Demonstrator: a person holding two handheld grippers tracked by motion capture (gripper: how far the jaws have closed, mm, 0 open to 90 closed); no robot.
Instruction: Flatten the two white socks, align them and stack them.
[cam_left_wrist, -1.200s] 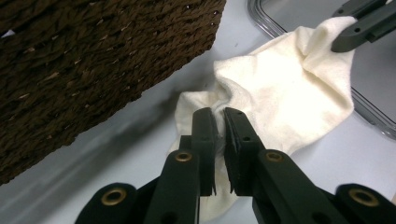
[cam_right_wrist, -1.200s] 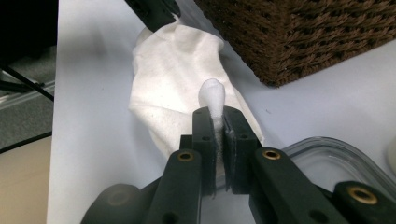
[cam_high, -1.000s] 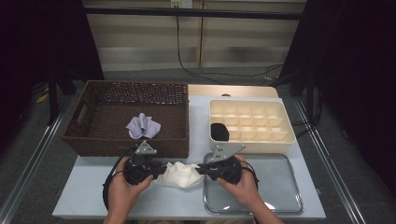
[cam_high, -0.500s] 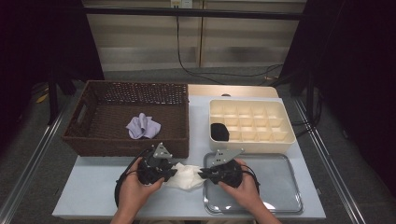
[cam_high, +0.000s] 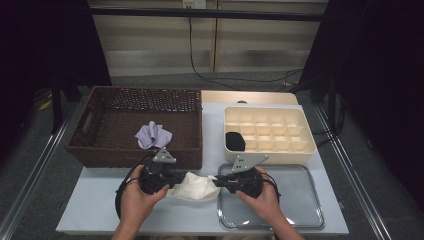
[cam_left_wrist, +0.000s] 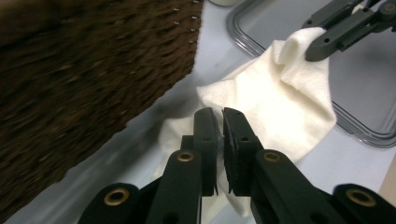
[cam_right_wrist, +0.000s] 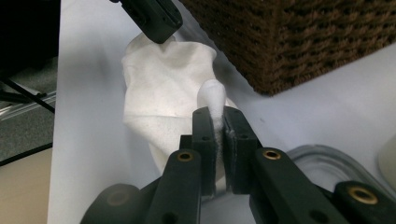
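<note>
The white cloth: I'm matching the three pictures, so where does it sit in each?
High view: white cloth low centre, between both grippers.
Left gripper view: cloth centre-right, beyond the jaws.
Right gripper view: cloth centre-left, pinched in the jaws.
Shared landmark: the brown basket.

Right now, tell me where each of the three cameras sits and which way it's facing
High view: above the person's side, looking forward and down on the table; both hands, left gripper and right gripper show.
Left gripper view: rides the left gripper, looking along its jaws, which have just been closing on the white cloth.
Right gripper view: rides the right gripper, jaws pinching a cloth fold.
Shared: both gripper views show the cloth, the wicker basket and the metal tray.
</note>
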